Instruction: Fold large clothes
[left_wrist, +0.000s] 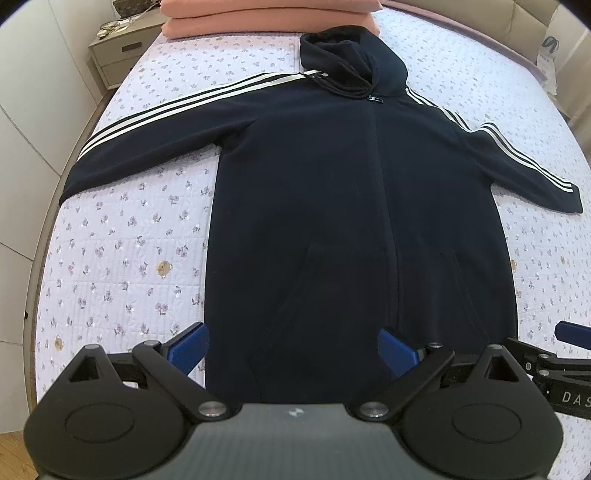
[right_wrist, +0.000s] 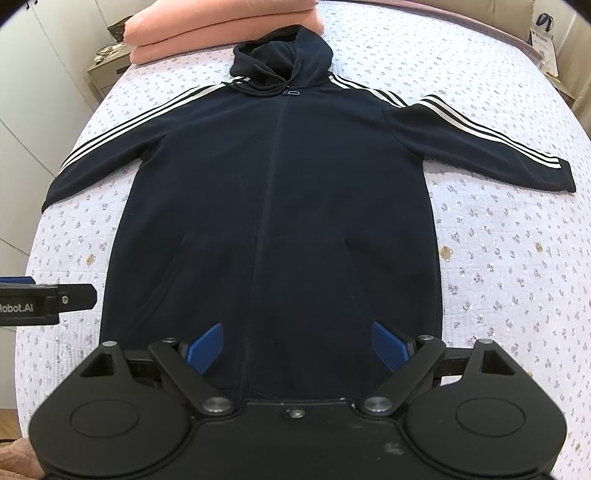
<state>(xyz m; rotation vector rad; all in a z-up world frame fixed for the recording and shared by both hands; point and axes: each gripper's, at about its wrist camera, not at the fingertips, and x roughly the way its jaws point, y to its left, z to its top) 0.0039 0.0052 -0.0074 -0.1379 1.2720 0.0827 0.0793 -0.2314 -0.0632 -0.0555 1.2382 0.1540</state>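
A dark navy zip hoodie (left_wrist: 332, 206) with white sleeve stripes lies flat and face up on the bed, sleeves spread out, hood toward the far end. It also shows in the right wrist view (right_wrist: 280, 206). My left gripper (left_wrist: 293, 347) is open above the hem's left part, blue pads wide apart and empty. My right gripper (right_wrist: 297, 347) is open above the hem's right part, also empty. Each gripper shows at the edge of the other's view.
The bed has a white quilt with small purple flowers (left_wrist: 122, 258). Folded pink blankets (left_wrist: 266, 18) sit at the head end. A nightstand (left_wrist: 118, 55) stands at the far left. A bag (right_wrist: 543, 40) stands at the far right.
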